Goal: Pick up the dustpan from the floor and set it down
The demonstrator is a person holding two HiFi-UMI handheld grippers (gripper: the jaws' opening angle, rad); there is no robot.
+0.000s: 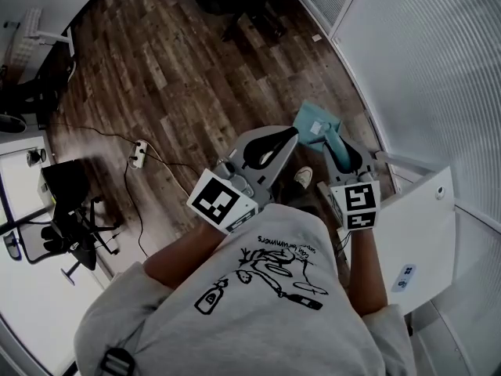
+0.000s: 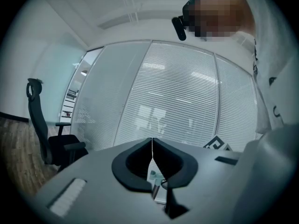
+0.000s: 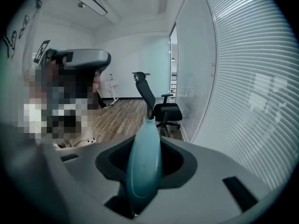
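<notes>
Item: 1 teal dustpan (image 1: 315, 122), carried over the wood floor (image 1: 180, 77) near the glass wall with blinds (image 1: 423, 69), its handle (image 3: 145, 162) clamped between the right gripper (image 1: 335, 141) jaws; left gripper (image 2: 152, 154) alongside, jaws pressed together, holding nothing.

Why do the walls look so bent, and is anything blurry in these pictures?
Head view: the wide lens bows the white slatted blinds and dark wooden floor, lit evenly. Left gripper view: a round fisheye picture with black corners; the near jaws look soft. Right gripper view: same bending; the teal plastic dustpan handle looms large and slightly soft.
</notes>
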